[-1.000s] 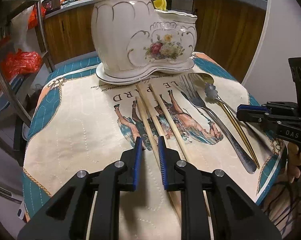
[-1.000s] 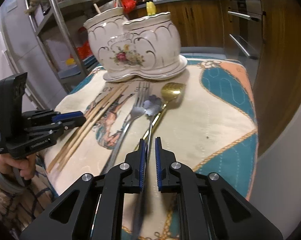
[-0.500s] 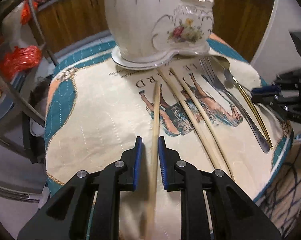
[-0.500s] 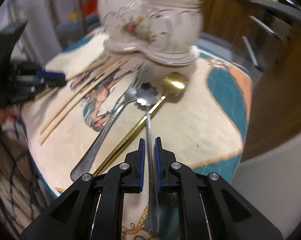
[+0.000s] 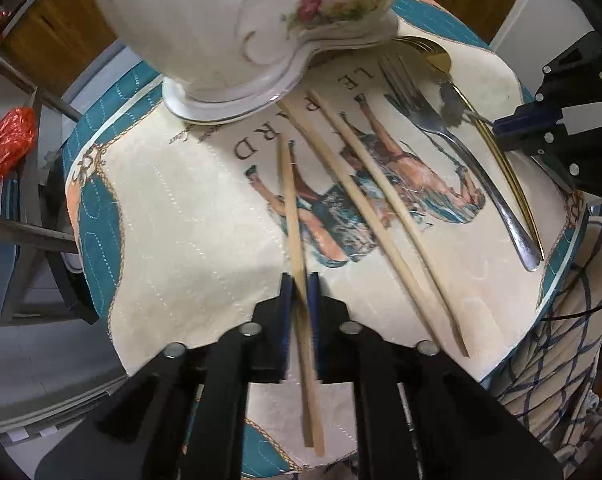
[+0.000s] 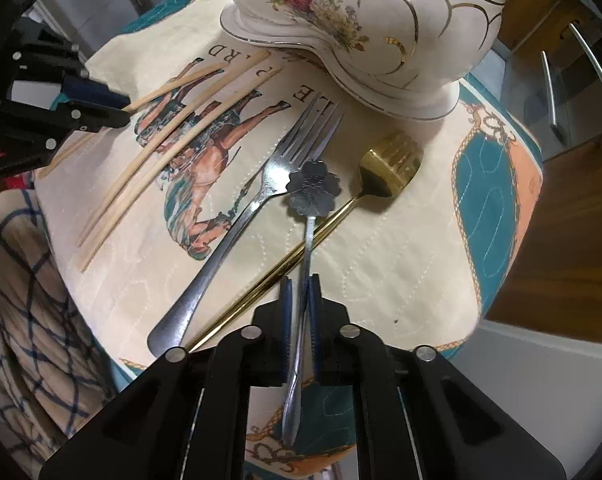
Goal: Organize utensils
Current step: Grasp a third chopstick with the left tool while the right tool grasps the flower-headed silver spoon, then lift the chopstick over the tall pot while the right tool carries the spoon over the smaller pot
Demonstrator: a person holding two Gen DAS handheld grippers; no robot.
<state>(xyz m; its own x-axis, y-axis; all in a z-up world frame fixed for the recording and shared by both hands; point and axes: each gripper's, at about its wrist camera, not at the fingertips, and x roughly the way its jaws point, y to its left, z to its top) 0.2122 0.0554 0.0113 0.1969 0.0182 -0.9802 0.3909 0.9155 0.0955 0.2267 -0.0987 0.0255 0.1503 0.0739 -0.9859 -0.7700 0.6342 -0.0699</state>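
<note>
A white floral ceramic utensil holder (image 5: 241, 20) stands at the far side of a small cloth-covered table. My left gripper (image 5: 299, 280) points down, its jaws closing on one wooden chopstick (image 5: 289, 200) that is lifted off the cloth. Two more chopsticks (image 5: 361, 200) lie beside it. A silver fork (image 6: 261, 200) and a gold spoon (image 6: 389, 164) lie on the cloth. My right gripper (image 6: 299, 280) also points down, its jaws closing on the handle of a silver flower-shaped spoon (image 6: 315, 188), raised above the gold spoon's handle.
The printed quilted cloth (image 5: 181, 220) covers the whole tabletop, and its edges drop off close on every side. A metal rack with a red bag (image 5: 5, 148) stands to the left. Wooden cabinets (image 6: 573, 200) lie beyond. A person's checked clothing (image 5: 561, 340) is at the near edge.
Both grippers tipped from looking across the table to pointing down. The left one picked one chopstick out of the three and raised it. The right one lifted the flower spoon.
</note>
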